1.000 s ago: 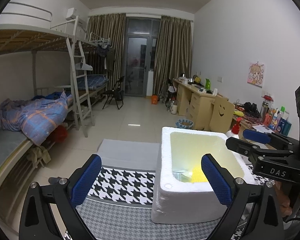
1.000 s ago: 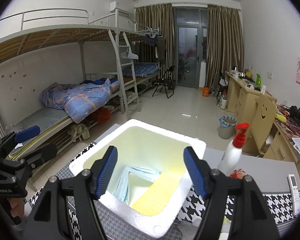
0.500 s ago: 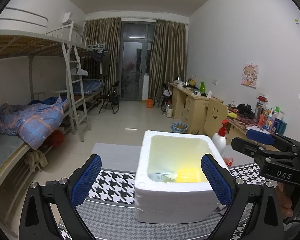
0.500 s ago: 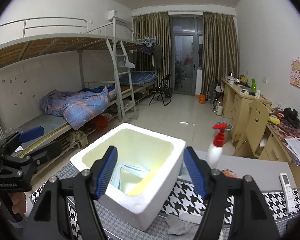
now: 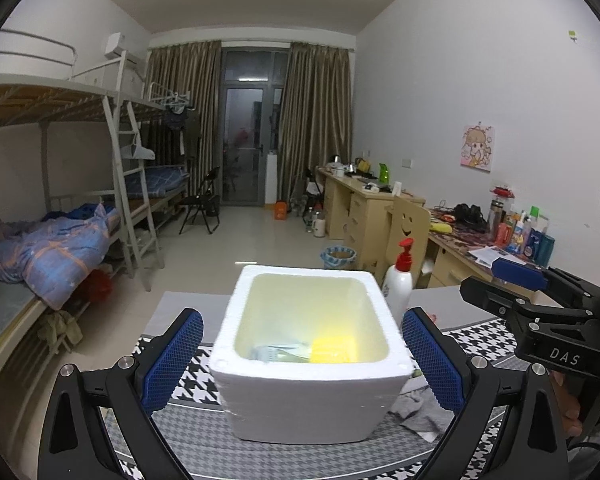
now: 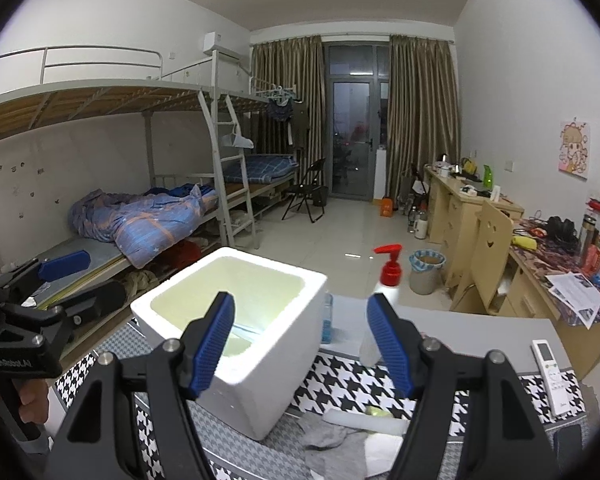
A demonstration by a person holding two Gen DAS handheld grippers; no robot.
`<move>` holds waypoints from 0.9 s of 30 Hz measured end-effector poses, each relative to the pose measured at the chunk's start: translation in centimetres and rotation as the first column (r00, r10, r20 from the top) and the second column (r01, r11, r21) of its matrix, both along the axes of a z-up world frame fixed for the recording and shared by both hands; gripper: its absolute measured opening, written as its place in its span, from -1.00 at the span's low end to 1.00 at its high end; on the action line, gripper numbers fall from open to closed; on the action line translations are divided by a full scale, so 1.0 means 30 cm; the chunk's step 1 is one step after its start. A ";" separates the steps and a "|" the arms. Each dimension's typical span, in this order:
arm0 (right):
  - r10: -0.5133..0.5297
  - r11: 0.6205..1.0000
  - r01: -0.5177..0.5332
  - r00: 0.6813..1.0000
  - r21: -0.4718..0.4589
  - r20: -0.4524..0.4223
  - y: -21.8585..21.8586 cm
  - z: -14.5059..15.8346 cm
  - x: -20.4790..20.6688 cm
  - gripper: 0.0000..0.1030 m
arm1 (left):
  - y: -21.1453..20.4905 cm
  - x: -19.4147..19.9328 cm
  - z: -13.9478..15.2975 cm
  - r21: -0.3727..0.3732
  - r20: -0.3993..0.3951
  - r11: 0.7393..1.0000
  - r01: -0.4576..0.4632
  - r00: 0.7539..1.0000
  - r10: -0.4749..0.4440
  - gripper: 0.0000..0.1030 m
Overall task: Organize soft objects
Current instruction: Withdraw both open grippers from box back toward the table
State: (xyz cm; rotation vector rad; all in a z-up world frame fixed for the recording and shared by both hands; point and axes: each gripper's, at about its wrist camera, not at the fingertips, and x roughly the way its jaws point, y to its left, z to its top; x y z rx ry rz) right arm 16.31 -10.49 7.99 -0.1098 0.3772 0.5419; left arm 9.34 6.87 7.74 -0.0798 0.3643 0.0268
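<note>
A white foam box [image 5: 312, 384] stands on the houndstooth table cloth [image 5: 196, 376]; it also shows in the right wrist view [image 6: 268, 344]. Inside lie a yellow cloth [image 5: 334, 350] and a pale blue cloth [image 5: 276, 352]. A grey cloth [image 5: 418, 406] lies on the table beside the box, seen too in the right wrist view [image 6: 332, 438]. My left gripper [image 5: 302, 364] is open and empty, held in front of the box. My right gripper [image 6: 302, 344] is open and empty, above the box's right corner.
A white pump bottle with a red top [image 5: 400, 280] stands behind the box. A remote control [image 6: 550, 372] lies at the right table edge. White foam pieces [image 6: 364, 418] lie by the grey cloth. Bunk beds stand left, desks right.
Both grippers have pulled back and up from the box, which now looks smaller and farther. The grey cloth and pump bottle have come into view. Both stay open.
</note>
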 end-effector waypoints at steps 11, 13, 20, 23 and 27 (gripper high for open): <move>-0.059 0.998 0.059 0.998 0.015 0.007 -0.106 -0.014 -0.031 0.42 | -0.101 -0.012 0.000 0.013 0.008 0.998 0.055 0.998 -0.056 0.95; -0.073 0.997 0.073 0.997 0.012 0.012 -0.126 -0.020 -0.037 0.42 | -0.117 -0.013 -0.003 0.017 0.008 0.998 0.066 0.998 -0.067 0.95; -0.108 0.994 0.108 0.994 0.011 0.007 -0.188 -0.039 -0.045 0.42 | -0.169 -0.018 -0.015 0.024 0.009 0.995 0.095 0.995 -0.095 0.95; -0.128 0.992 0.128 0.992 0.017 0.003 -0.214 -0.043 -0.049 0.42 | -0.188 -0.021 -0.018 0.027 0.007 0.994 0.109 0.994 -0.109 0.95; -0.142 0.990 0.142 0.990 0.011 -0.003 -0.241 -0.055 -0.054 0.42 | -0.217 -0.021 -0.022 0.038 0.008 0.991 0.129 0.992 -0.129 0.95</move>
